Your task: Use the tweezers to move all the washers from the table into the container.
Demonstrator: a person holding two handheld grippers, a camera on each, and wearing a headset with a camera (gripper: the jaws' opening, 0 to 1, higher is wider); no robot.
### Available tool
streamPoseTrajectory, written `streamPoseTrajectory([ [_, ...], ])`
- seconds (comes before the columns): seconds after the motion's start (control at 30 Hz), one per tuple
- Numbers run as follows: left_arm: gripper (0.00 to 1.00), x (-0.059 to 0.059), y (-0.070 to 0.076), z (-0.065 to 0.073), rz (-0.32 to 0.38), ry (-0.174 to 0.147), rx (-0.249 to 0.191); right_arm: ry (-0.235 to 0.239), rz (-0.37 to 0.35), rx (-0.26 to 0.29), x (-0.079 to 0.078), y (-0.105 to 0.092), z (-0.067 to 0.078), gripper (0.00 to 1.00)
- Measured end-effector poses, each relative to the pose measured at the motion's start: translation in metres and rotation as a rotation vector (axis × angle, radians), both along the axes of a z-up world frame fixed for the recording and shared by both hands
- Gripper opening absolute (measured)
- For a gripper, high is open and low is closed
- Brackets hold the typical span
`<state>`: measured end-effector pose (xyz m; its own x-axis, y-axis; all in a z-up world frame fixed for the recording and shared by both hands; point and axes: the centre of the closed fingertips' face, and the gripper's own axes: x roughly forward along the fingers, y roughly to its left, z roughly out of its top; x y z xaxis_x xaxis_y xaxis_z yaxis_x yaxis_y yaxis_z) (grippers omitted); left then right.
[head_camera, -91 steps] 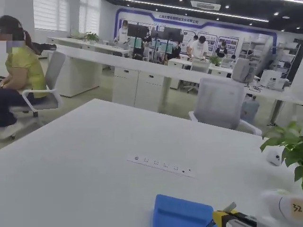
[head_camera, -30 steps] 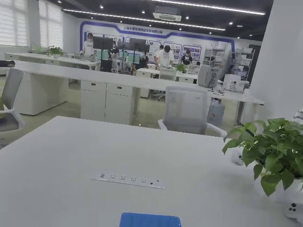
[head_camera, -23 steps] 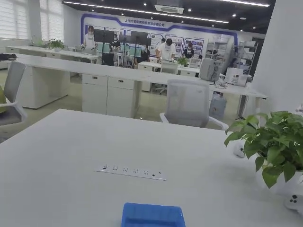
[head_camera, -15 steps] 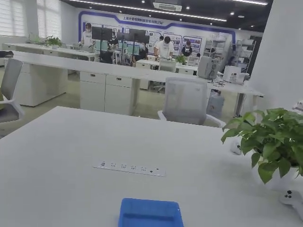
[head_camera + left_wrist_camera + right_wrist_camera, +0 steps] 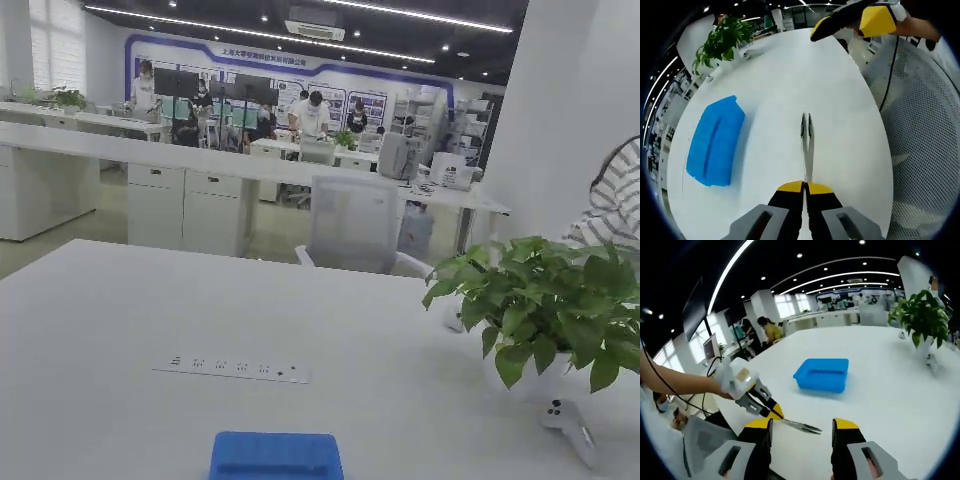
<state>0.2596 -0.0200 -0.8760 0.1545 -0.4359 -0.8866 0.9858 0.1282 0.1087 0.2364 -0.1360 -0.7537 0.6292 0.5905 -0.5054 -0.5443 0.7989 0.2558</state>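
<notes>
White table (image 5: 840, 75) is holding the blue container (image 5: 715, 142) near your L gripper (image 5: 805, 187), which is clamping the tweezers (image 5: 806, 145), R gripper (image 5: 802, 426) is hanging jaws apart & empty, and w/ your head looking up you're prob. risking flicking washers away.

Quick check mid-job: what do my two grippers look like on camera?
Both match: the left gripper and right gripper have black jaws capped with yellow tips, on grey slotted mounts. The left one has a white body behind its jaws; a black cable trails from the right one.
</notes>
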Motion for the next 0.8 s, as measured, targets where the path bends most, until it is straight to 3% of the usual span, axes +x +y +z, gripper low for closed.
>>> streamPoseTrajectory([
  [0.13,0.00,0.001,0.003,-0.004,0.001,-0.018,0.027,-0.018,-0.061,-0.023,-0.004,-0.015,0.000,0.49],
  [0.2,0.00,0.002,0.005,-0.004,-0.004,-0.028,0.043,-0.045,-0.080,-0.067,-0.003,-0.024,0.000,0.50],
  [0.3,0.00,0.004,0.006,-0.003,0.013,-0.018,0.043,-0.051,-0.100,-0.088,-0.004,-0.032,-0.003,0.53],
  [0.37,0.00,0.005,0.007,-0.003,0.034,-0.008,0.035,-0.042,-0.108,-0.081,-0.006,-0.036,-0.006,0.54],
  [0.43,0.00,0.008,0.007,-0.002,0.106,-0.008,0.022,-0.036,-0.109,-0.089,-0.008,-0.036,-0.009,0.54],
  [0.47,0.00,0.006,0.008,-0.003,0.088,0.004,0.022,-0.035,-0.109,-0.093,-0.008,-0.035,-0.009,0.54],
  [0.53,0.05,0.009,0.009,-0.001,0.116,-0.007,0.018,-0.038,-0.102,-0.078,-0.010,-0.030,-0.007,0.54],
  [0.57,0.08,0.007,0.011,-0.001,0.145,0.022,0.013,-0.038,-0.099,-0.079,-0.010,-0.029,-0.008,0.54],
  [0.6,0.14,0.008,0.013,0.001,0.189,0.027,0.007,-0.035,-0.093,-0.101,-0.012,-0.029,-0.012,0.54],
  [0.7,0.19,0.013,0.018,0.014,0.279,0.014,-0.066,-0.043,-0.091,-0.117,-0.011,-0.029,-0.013,0.54],
  [0.8,0.29,0.015,0.025,0.038,0.436,0.024,-0.175,-0.037,-0.097,-0.117,-0.010,-0.031,-0.014,0.57],
])
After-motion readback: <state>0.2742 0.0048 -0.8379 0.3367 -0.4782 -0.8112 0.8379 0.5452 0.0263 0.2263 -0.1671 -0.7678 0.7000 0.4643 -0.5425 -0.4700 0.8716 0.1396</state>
